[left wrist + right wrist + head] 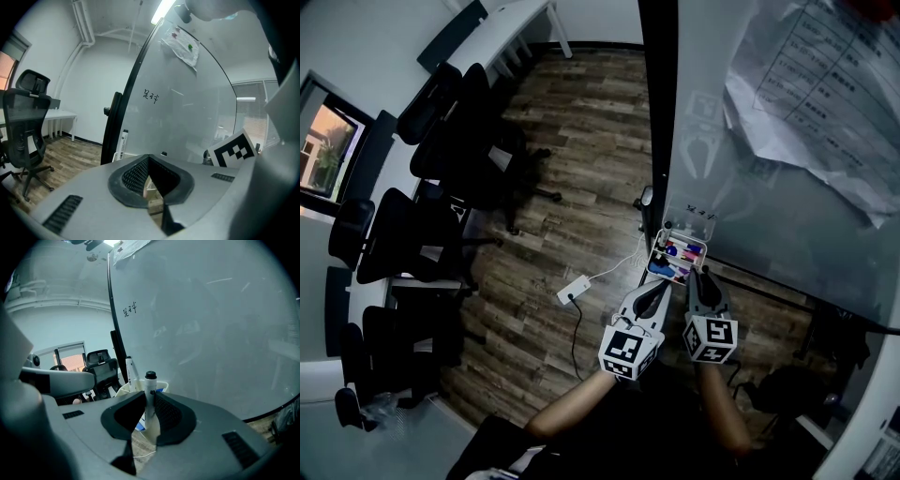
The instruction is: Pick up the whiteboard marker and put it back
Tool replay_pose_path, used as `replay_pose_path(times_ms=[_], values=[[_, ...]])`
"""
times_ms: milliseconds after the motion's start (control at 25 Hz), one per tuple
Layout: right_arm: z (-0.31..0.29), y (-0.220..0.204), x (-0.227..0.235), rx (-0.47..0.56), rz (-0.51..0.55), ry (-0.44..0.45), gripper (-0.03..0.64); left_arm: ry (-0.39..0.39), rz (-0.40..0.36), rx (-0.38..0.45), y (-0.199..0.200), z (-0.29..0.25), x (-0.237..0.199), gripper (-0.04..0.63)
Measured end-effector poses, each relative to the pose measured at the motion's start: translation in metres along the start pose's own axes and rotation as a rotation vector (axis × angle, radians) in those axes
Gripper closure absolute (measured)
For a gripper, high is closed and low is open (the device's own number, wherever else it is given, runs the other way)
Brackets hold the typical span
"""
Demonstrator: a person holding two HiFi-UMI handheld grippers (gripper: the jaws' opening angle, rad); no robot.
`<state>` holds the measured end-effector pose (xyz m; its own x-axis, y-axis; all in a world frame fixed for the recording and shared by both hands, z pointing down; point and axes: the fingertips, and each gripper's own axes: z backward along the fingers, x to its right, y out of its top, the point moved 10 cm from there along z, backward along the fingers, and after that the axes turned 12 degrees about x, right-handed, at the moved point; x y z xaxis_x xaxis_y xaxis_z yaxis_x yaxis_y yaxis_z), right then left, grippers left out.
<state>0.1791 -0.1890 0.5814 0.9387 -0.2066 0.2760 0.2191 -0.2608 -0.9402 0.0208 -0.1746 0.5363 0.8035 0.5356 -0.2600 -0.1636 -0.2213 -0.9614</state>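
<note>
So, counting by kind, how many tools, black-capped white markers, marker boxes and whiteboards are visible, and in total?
Tools: 2, left tool and right tool
Black-capped white markers: 2, held marker in the right tool, standing marker behind it
Marker box: 1
Whiteboard: 1
Total: 6

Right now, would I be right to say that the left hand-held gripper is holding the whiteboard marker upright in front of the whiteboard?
Not quite: it is the right hand-held gripper that is holding the whiteboard marker upright in front of the whiteboard. The right gripper view shows its jaws closed on the marker's barrel; the left hand-held gripper has its jaws together with nothing between them.
</note>
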Motion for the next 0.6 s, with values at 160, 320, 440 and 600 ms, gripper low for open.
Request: replay_pose_path(times_ms=[160,320,440,600], values=[[-0.0005,-0.0009,-0.0002,0.0,0.003,-0.003,0.541,0.002,0.0,-0.001,-0.0008,0.002,0.0004,0.588],[-0.0013,-0.0028,0.0007,-0.014,-0.003,0.006,0.541,0.0,0.0,-0.004,-0.002,0.004,0.0004,0.588],[-0.0014,-0.0034,0.0015,-0.018,0.0,0.011,0.54,-0.001,0.0,-0.005,-0.0027,0.0052,0.0003,0.588],[-0.0018,-0.0021,0.0015,-0.005,0.001,0.004,0.535,0.001,0.001,-0.001,-0.002,0.0062,-0.0008,0.588]])
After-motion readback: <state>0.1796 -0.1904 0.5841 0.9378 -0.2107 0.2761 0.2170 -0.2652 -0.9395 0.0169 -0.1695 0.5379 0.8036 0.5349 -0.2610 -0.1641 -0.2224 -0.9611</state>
